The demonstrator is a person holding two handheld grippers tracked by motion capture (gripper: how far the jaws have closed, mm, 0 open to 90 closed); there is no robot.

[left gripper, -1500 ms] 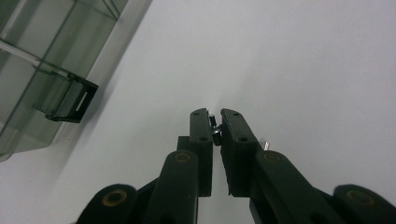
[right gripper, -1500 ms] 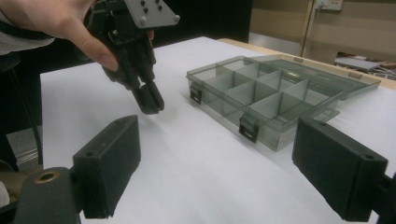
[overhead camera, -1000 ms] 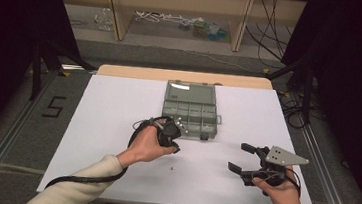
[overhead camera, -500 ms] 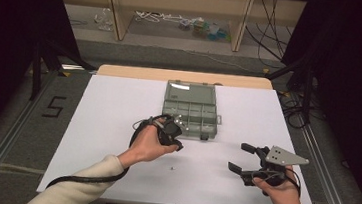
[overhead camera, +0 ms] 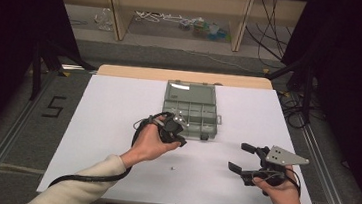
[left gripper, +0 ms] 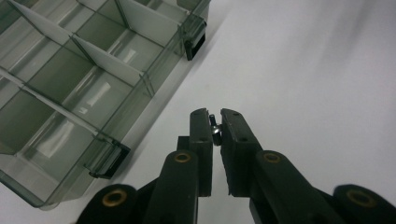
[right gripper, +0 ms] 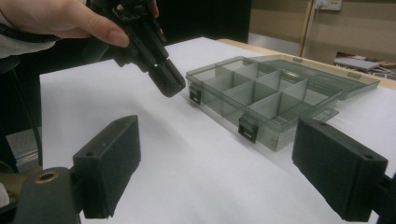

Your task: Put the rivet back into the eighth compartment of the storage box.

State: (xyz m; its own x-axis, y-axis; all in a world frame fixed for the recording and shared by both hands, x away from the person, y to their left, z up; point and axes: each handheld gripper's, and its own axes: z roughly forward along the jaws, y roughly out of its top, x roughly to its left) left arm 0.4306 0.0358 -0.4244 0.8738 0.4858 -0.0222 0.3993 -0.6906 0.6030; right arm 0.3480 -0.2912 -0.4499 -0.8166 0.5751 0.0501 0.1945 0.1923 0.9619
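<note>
Left gripper (left gripper: 214, 122), lower centre of frame, pinches a small screw (left gripper: 214, 130) just beside the open box (left gripper: 70, 93); right gripper (right gripper: 215, 163) spread, idle. Next, probably: carry it over a compartment, release.

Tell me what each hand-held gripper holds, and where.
Left hand-held gripper pinches a small metal screw across its middle. Right hand-held gripper holds nothing.

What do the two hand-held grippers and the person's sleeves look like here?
Both are black, with flat rectangular pads. The left hand-held gripper trails a black cable along a cream sleeve. The right hand-held gripper carries a grey three-cornered plate dotted with holes.
</note>
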